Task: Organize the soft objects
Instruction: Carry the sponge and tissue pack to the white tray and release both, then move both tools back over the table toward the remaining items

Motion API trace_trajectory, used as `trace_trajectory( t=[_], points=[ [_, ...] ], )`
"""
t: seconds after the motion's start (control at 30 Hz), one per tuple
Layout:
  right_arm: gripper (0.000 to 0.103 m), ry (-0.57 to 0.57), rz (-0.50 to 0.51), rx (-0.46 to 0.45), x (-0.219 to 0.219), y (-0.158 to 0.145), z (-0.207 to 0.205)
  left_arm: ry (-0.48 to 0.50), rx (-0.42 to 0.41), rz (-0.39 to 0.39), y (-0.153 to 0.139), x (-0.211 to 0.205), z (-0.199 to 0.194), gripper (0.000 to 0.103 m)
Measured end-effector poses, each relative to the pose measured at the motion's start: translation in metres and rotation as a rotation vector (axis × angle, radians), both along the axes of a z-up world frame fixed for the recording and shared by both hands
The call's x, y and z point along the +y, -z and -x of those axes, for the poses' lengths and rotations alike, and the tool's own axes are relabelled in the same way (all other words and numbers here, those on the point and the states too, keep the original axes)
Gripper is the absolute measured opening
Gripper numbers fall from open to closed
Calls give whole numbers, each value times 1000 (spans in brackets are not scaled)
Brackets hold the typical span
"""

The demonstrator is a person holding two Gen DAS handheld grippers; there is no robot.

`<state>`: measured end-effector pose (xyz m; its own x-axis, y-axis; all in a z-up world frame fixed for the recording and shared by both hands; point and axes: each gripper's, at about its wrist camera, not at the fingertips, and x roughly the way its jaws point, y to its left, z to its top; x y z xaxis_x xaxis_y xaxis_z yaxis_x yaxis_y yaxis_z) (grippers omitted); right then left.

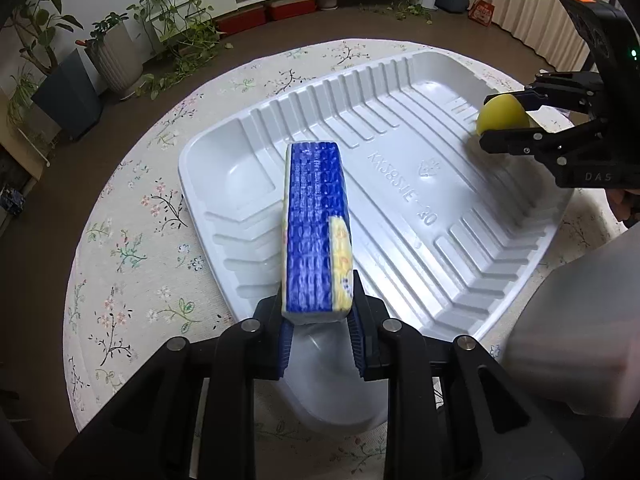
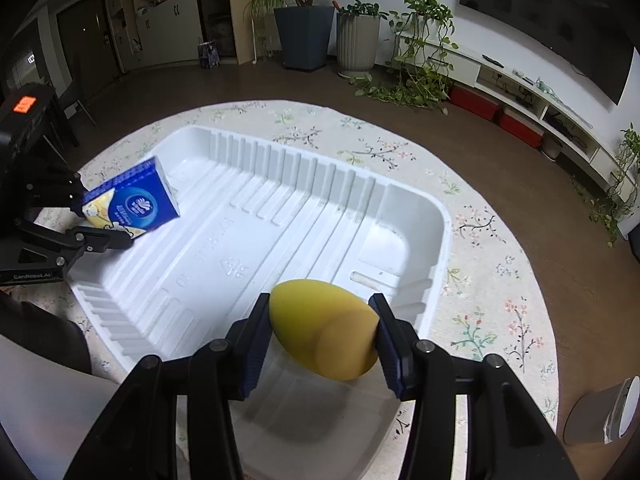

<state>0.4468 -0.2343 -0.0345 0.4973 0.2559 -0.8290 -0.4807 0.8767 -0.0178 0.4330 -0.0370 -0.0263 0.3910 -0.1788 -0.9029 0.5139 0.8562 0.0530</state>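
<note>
Over the floral tabletop (image 1: 132,248), the left hand-held gripper (image 1: 318,312) grips one blue tissue pack (image 1: 314,224) above the near end of the single white plastic tray (image 1: 400,184). To the right, the right hand-held gripper (image 2: 320,332) clasps one yellow egg-shaped sponge (image 2: 324,328) over the tray's other end. Nothing lies in the tray yet; I judge both items remain to be set down.
</note>
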Motion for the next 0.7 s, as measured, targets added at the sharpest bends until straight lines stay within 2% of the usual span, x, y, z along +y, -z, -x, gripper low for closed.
trace_trajectory(
  t=[0.17,0.27,0.37,0.43,0.47,0.7],
  points=[
    [55,-3,30,3,3,8,0,-15,2,15,-1,2,-3,23],
    [60,-8,24,6,3,8,2,-44,0,42,-6,8,-3,24],
    [73,-5,13,-9,1,1,6,-76,-31,78,-18,18,-4,34],
    [75,1,-12,-26,-4,-6,9,-94,-56,122,-29,28,-2,55],
    [76,5,-25,-32,-7,-10,10,-102,-69,139,-35,32,-1,58],
    [76,77,-111,-73,-39,-44,28,-187,-127,254,-73,69,28,59]
  ],
)
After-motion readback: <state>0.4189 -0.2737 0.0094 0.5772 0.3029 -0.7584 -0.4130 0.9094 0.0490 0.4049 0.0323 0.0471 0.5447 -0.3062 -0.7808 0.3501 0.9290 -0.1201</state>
